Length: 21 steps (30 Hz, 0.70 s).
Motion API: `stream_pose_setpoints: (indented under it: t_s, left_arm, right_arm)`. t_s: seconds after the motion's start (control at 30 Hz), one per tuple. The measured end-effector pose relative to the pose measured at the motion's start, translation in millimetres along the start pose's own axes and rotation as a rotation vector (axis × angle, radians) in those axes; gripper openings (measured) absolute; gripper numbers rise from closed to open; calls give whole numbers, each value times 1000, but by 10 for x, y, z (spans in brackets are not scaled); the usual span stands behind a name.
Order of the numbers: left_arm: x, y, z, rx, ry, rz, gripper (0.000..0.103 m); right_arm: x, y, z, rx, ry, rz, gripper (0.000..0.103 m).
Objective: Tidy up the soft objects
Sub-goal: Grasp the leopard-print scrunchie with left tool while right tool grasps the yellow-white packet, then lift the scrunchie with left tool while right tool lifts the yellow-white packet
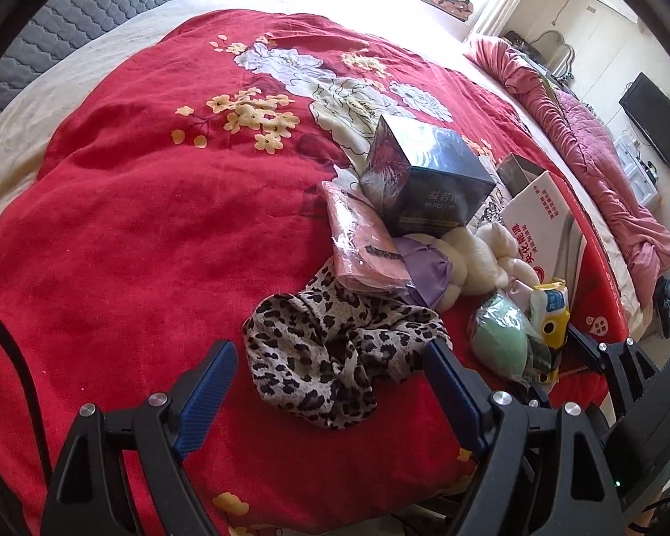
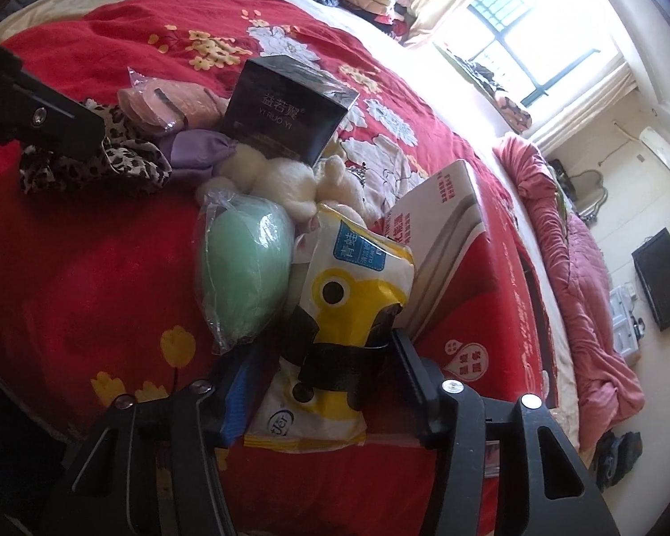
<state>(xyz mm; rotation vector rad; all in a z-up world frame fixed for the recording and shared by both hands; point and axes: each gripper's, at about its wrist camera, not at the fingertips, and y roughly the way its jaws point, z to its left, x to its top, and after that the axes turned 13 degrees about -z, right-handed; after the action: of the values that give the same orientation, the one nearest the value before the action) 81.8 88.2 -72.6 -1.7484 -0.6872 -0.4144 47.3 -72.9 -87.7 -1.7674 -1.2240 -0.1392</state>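
Observation:
A leopard-print scarf (image 1: 326,357) lies crumpled on the red blanket (image 1: 156,232). My left gripper (image 1: 330,357) hangs open over it, one blue pad (image 1: 210,393) on either side of the cloth and neither touching it. Behind the scarf lie a pink wrapped cloth (image 1: 362,241), a purple cloth (image 1: 429,268) and a white plush toy (image 1: 482,254). In the right wrist view my right gripper (image 2: 324,357) is shut on a yellow-and-white tissue pack (image 2: 357,277), which lies beside a green soft ball in a plastic bag (image 2: 241,268).
A dark shiny box (image 1: 429,174) stands behind the soft things. A red-and-white carton (image 2: 451,232) lies open at the bed's right edge. Beyond are a pink quilt (image 2: 571,277), a wall television (image 2: 661,277), a window (image 2: 536,40) and a grey padded headboard (image 1: 67,31).

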Motion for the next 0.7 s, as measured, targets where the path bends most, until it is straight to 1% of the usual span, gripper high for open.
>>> stream_pose_setpoints:
  t_s: [0.13,0.2,0.27,0.3,0.33,0.37,0.43,0.47,0.5,0.53,0.6,0.7]
  left_arm:
    - [-20,168,21,17,-2,39,85]
    - [-39,227,-10,27,20,50,85]
    - [-51,250,-55,28,50,42,84]
    - [-51,262,-86,20,64,40,79]
    - [-50,273,-108,8,73,39,70]
    - [-52,285,-134,0,88,37,66]
    - [-56,301,-190,-23,121,30,40]
    - [-60,302,-210,-43,127,29,34]
    - [-64,299,-222,-71,122,31,22]
    - [-65,299,-226,-99,114,37,18]
    - [-58,279,-213,-128,97,30,14]
    - [-47,197,-166,-193,43,17,13]
  right_arm:
    - [-14,-4,-25,15,-7,-14,49]
    - [-17,-35,-38,26,0,-30,46]
    - [-17,-101,-90,54,35,-49,45]
    - [-18,-132,-120,69,54,-60,45]
    - [-16,-160,-154,77,75,-62,45]
    - [-11,-202,-198,95,105,-77,45]
    - [-7,-291,-276,112,150,-97,45]
    - [-3,-337,-312,126,171,-112,45]
    - [1,-377,-349,146,193,-129,45]
    - [3,-397,-381,153,213,-130,45]
    - [-3,-459,-415,157,240,-144,45]
    - [2,-502,-485,163,281,-156,45]
